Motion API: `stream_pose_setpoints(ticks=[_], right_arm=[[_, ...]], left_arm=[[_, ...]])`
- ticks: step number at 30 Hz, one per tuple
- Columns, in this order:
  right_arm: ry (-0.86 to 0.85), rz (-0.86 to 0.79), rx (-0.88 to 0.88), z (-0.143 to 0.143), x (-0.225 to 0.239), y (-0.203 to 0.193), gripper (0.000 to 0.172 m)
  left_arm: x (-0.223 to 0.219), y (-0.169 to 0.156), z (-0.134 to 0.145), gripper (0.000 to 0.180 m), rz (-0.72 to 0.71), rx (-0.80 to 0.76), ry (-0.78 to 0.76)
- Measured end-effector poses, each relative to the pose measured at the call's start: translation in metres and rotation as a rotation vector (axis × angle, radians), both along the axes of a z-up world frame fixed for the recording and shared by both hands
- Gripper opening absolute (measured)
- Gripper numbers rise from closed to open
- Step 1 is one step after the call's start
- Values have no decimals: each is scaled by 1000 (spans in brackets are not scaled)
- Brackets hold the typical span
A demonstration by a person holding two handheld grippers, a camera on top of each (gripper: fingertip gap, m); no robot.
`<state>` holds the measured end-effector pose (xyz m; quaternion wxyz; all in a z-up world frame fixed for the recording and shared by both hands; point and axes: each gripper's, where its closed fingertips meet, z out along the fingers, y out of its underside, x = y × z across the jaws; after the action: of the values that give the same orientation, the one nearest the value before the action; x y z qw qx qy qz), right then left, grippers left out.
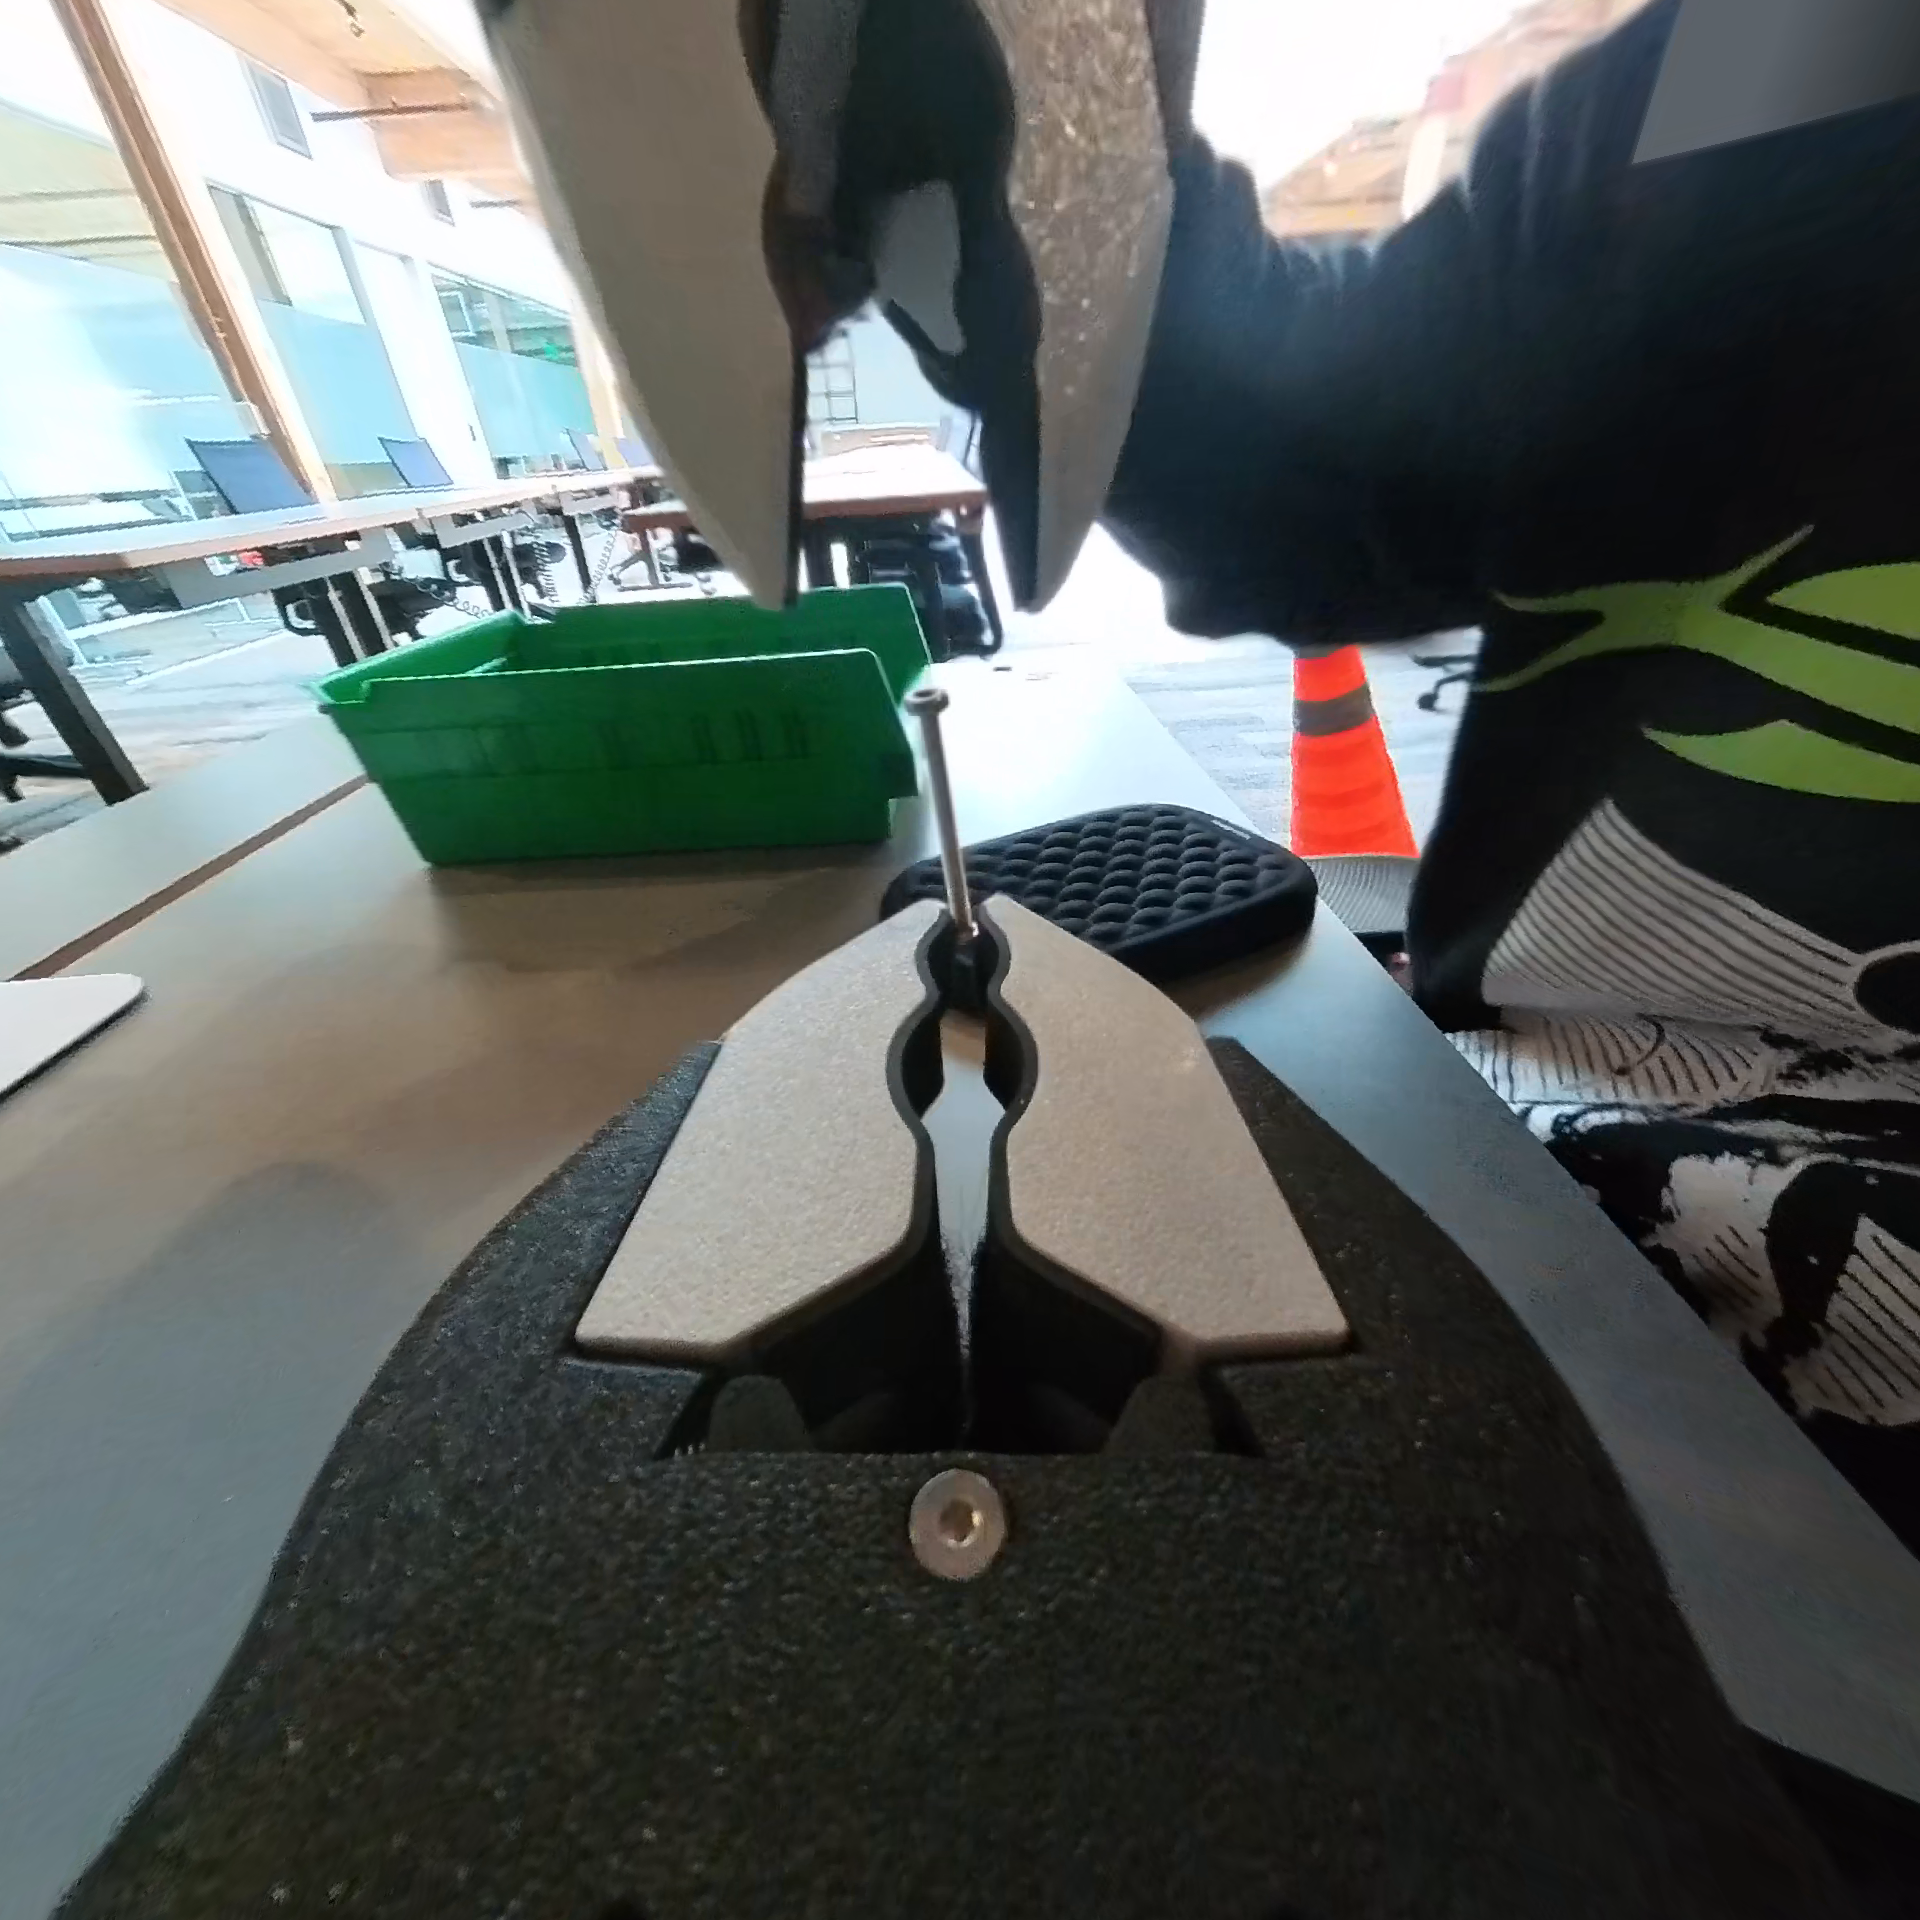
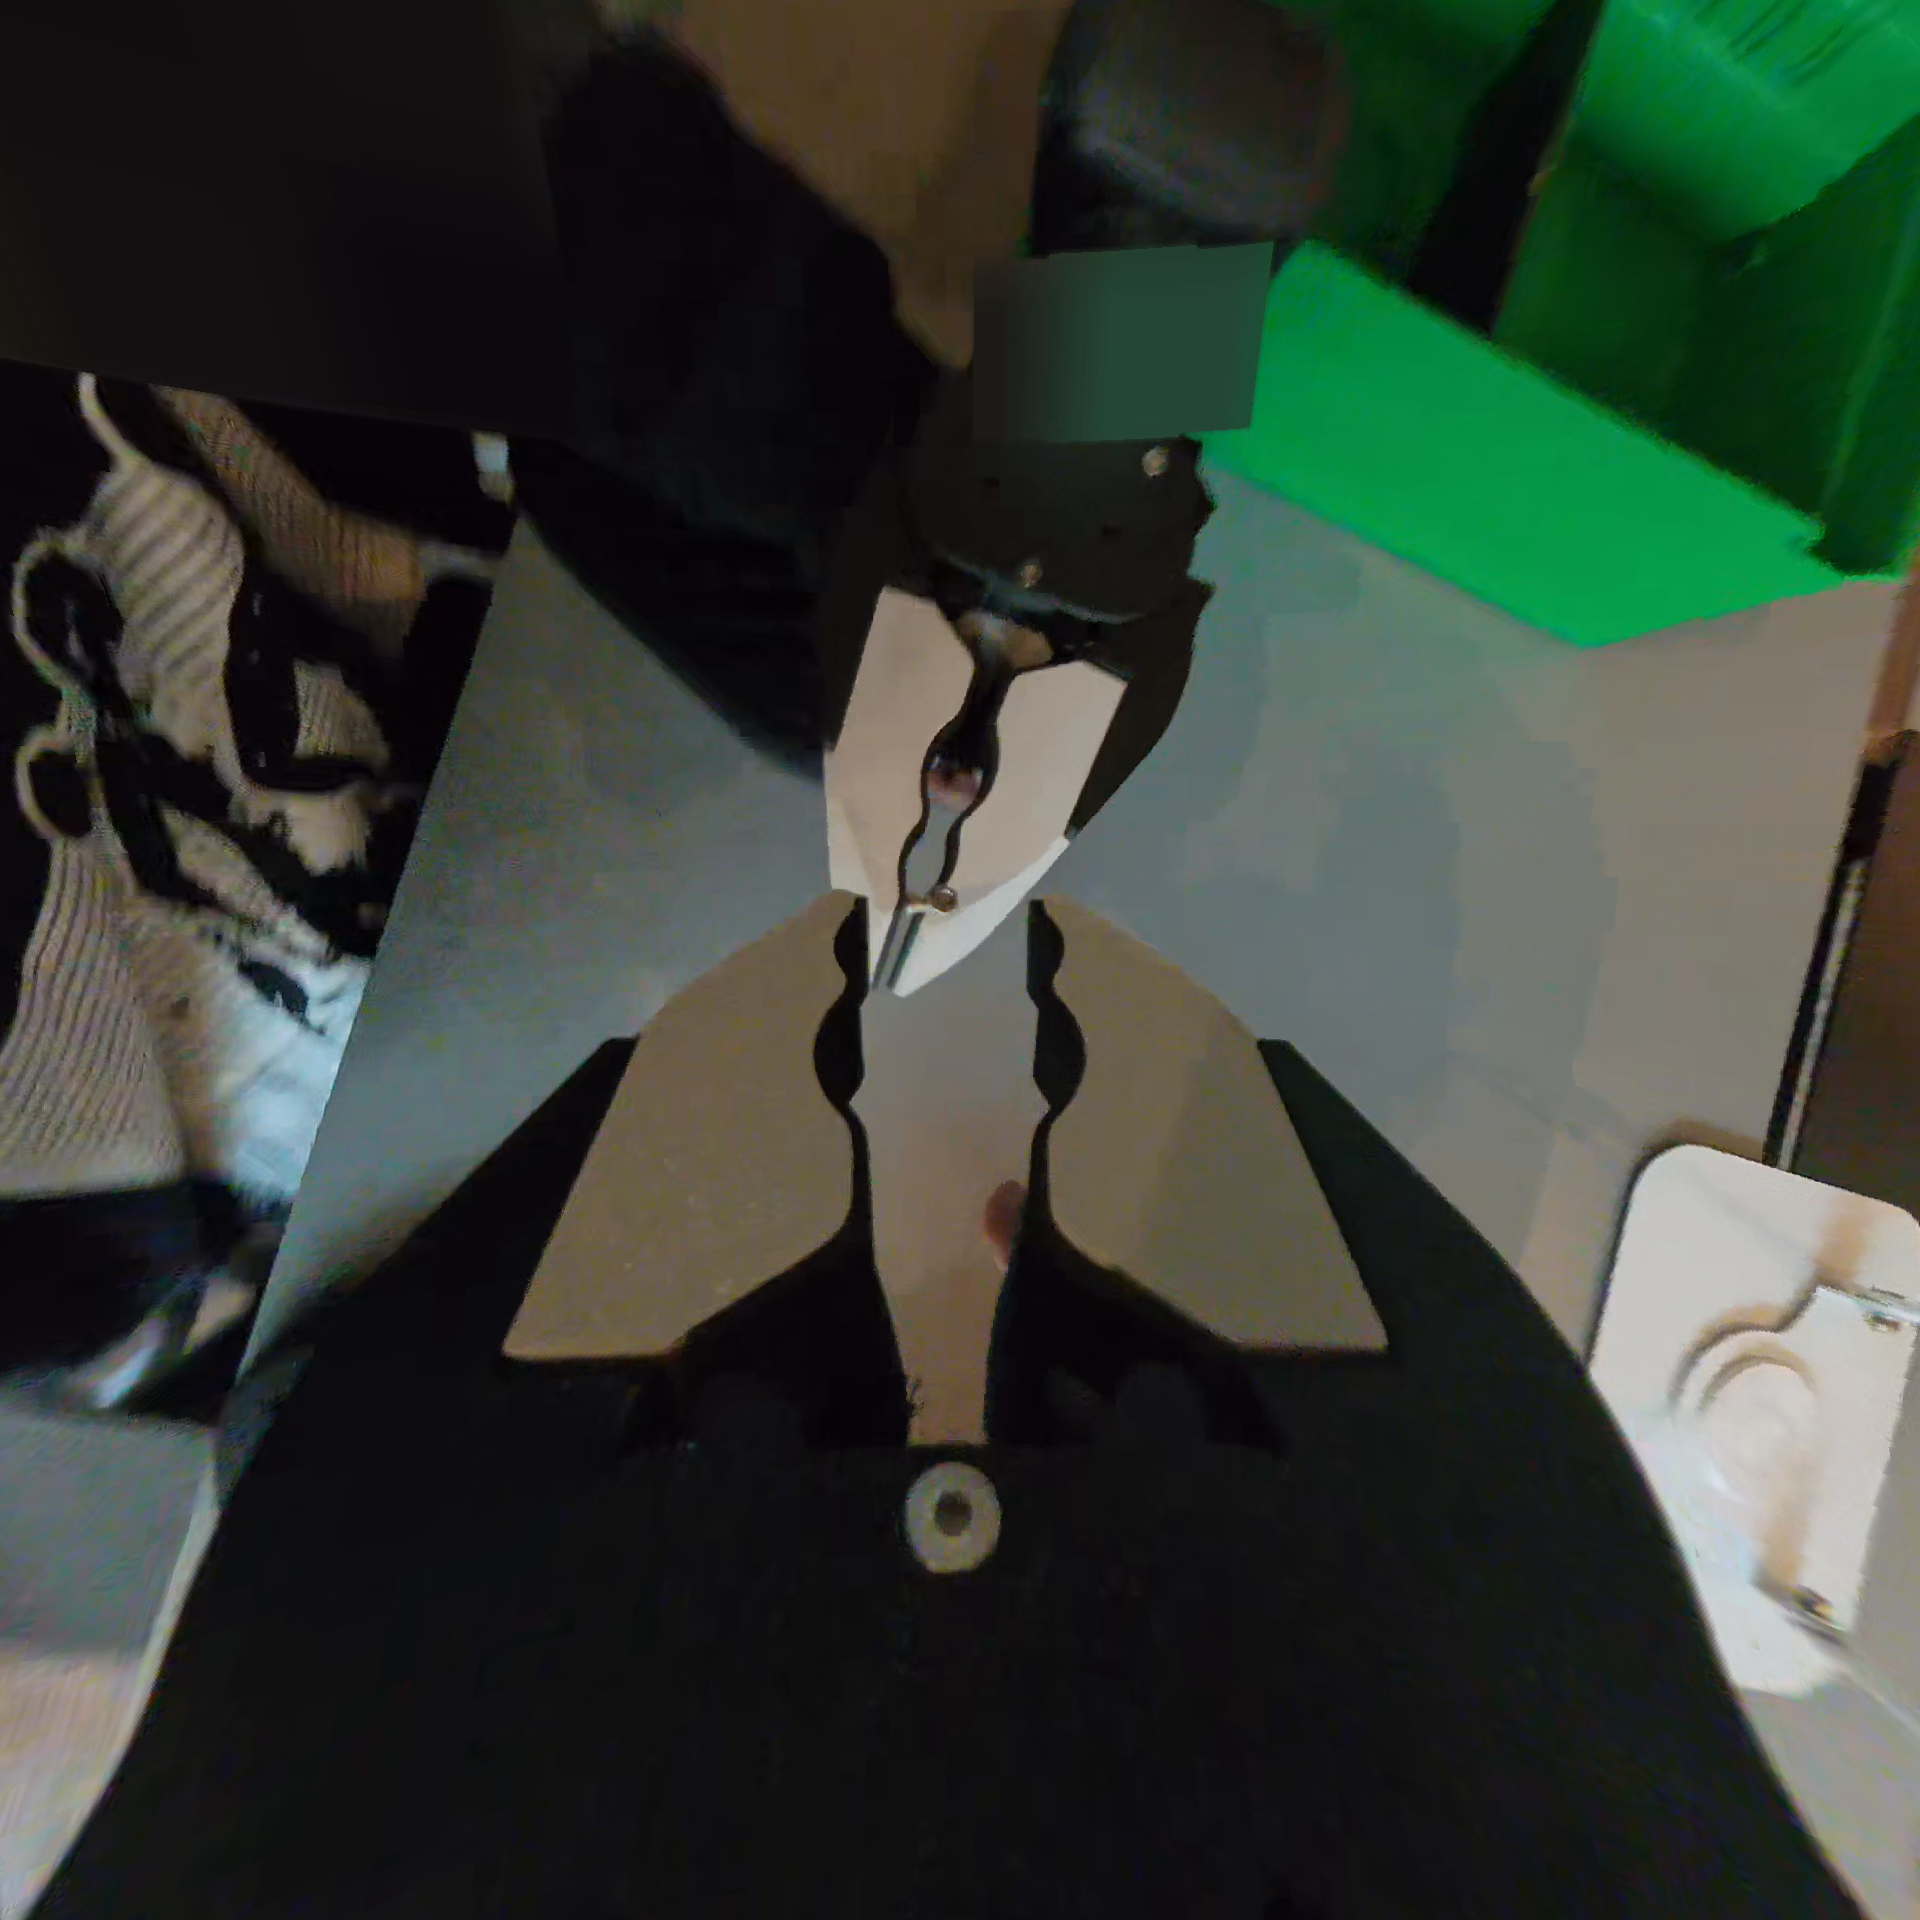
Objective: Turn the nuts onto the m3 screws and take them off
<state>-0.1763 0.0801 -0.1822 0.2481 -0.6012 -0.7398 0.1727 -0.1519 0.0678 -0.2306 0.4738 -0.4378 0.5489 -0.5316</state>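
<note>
My left gripper (image 1: 966,914) is shut on the lower end of a long thin metal screw (image 1: 943,810). The screw stands upright with its head on top, above the grey table (image 1: 416,1039). My right gripper (image 2: 943,914) is open and I see nothing between its fingertips. In the left wrist view the right gripper (image 1: 902,603) hangs tips-down just above and behind the screw head. In the right wrist view I look down on the left gripper (image 2: 925,894) and the screw (image 2: 904,940), which lies close to my left fingertip (image 2: 810,935).
A green plastic bin (image 1: 623,748) stands on the table behind the screw, and also shows in the right wrist view (image 2: 1507,468). A black honeycomb pad (image 1: 1122,883) lies to the right of it. A white tray (image 2: 1766,1403) sits at the right. An orange cone (image 1: 1340,748) stands on the floor. A person in dark sleeves stands at the table's edge. Across from one pair of fingers to the other is roughly 6 cm.
</note>
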Motion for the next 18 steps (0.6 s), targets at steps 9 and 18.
stream_pose_setpoints(ticks=[9, 18], right_arm=[[871, -303, 7, 6, 1, 27, 30], [1005, -314, -52, -3, -4, 26, 32]], left_arm=[[-4, 32, 5, 2, 174, -56, -72], [-2, 38, -2, 2, 187, -70, -46]])
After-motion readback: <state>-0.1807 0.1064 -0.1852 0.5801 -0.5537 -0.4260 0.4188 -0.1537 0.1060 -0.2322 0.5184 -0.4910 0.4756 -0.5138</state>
